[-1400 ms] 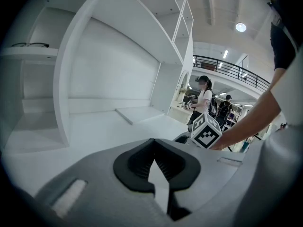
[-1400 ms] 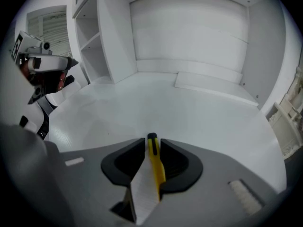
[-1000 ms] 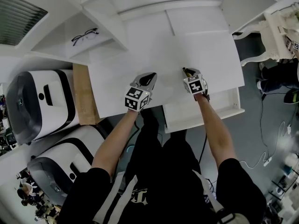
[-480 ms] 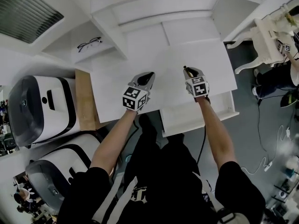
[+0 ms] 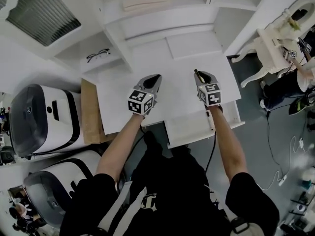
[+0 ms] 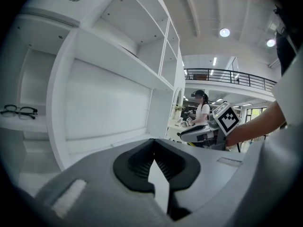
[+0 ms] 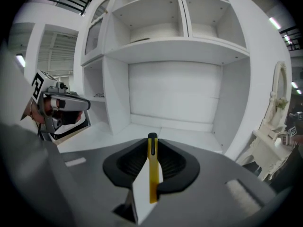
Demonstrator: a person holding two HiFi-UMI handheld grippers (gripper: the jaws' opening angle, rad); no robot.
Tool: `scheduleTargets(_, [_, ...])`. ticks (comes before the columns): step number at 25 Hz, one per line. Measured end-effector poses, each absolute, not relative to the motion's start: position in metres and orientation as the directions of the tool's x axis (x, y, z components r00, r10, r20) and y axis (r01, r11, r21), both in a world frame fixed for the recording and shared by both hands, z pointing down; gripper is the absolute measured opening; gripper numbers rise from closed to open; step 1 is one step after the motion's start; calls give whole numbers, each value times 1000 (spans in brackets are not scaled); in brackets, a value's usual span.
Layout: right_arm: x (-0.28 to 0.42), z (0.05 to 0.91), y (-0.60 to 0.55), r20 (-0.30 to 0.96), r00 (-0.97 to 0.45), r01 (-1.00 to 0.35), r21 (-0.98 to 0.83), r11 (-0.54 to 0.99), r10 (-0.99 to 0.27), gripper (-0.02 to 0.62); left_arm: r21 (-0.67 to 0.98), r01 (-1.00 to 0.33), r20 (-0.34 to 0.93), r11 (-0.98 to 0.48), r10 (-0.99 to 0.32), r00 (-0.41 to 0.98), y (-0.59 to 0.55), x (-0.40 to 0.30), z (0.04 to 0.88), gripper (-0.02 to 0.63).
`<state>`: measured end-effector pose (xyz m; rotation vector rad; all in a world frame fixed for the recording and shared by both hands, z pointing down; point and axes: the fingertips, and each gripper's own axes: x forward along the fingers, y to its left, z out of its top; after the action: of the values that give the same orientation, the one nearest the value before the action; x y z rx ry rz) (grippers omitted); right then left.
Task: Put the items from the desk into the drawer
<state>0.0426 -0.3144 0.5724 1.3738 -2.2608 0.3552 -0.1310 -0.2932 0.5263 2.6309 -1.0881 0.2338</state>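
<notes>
My right gripper (image 5: 197, 74) hovers over the white desk (image 5: 177, 90), shut on a thin yellow item with a black tip (image 7: 151, 174). The item stands upright between the pads, and its tip pokes past them (image 5: 196, 73). My left gripper (image 5: 155, 77) hangs over the desk's middle, and in the left gripper view (image 6: 154, 156) its jaws meet with nothing between them. An open white drawer (image 5: 189, 132) sticks out of the desk's front edge, below the right gripper. Black glasses (image 5: 98, 55) lie on a side shelf at the left (image 6: 18, 110).
A white shelf hutch (image 5: 162, 18) stands at the back of the desk. Two white and black machines (image 5: 44, 117) and a wooden panel (image 5: 91, 109) stand left of the desk. A white ornate chair (image 5: 273, 43), another person (image 5: 295, 80) and floor cables (image 5: 275, 173) are at the right.
The head view has swung, so the desk sits a little to the left and lower. Both grippers hold their places over the desk, and the right one still holds the yellow item.
</notes>
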Motion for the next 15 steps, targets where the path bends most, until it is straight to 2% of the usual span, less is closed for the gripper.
scheduleTargets(7, [52,523,-303,437,-387,-896,32,444,-812,64,178,-693,216,-699,-659,721,-293,-119,494,5])
scheduleTargets(15, [60,504,-290,398,-383,-906,14,423,-833,66,160,-677,215,-719,-644,735,-287,-107,483,5])
